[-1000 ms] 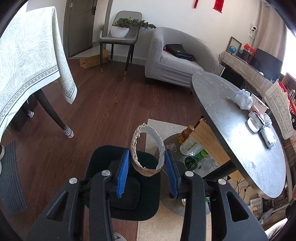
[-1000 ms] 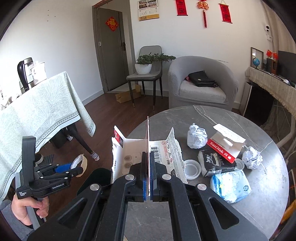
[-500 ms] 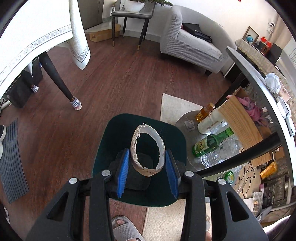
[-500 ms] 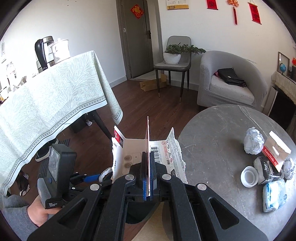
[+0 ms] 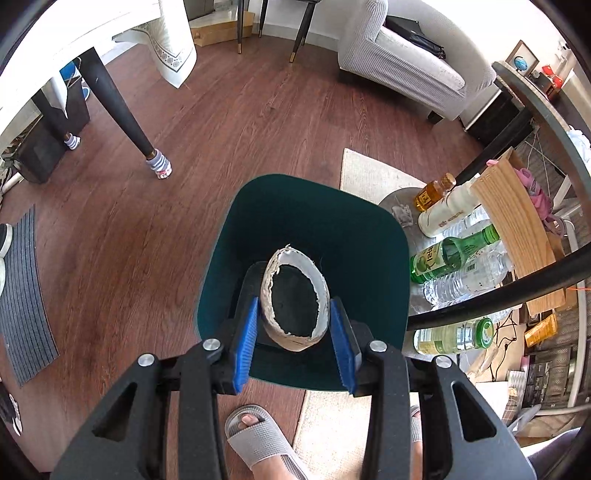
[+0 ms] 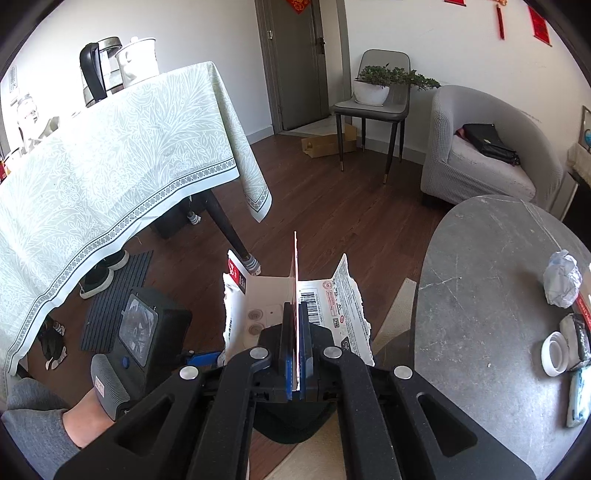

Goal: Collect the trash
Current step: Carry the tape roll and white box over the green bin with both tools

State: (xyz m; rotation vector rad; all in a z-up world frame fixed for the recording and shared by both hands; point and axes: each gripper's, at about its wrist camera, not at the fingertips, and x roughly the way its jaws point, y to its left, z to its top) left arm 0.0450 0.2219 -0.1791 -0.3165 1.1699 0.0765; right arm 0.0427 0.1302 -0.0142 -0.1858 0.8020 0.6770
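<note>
Seen from the left wrist, the left gripper [image 5: 293,325] is pinching a torn cardboard tape ring [image 5: 294,301] directly above an open dark-green bin [image 5: 314,221]. From the right wrist, the right gripper [image 6: 295,332] is clamping a torn-open packaging box [image 6: 295,295] beside the round grey table [image 6: 480,295].

A lived-in home: a combined living and dining room.

A dining table [image 6: 110,155] under a pale patterned cloth carries a kettle [image 6: 94,70] and a white pot [image 6: 138,61]. A grey armchair [image 6: 487,147] with a black bag [image 6: 487,142] on its seat stands on the dark wood floor [image 5: 229,118], beside a chair [image 6: 373,107] bearing a potted plant [image 6: 384,83]. Red paper decorations [image 6: 539,20] hang on the white wall, next to an interior door [image 6: 299,62]. Shoes [image 6: 99,275] sit by a mat [image 6: 114,299], bottles [image 5: 454,254] crowd under a round grey table [image 6: 487,295], and a foot in a slipper [image 5: 258,439] rests on the floor.
</note>
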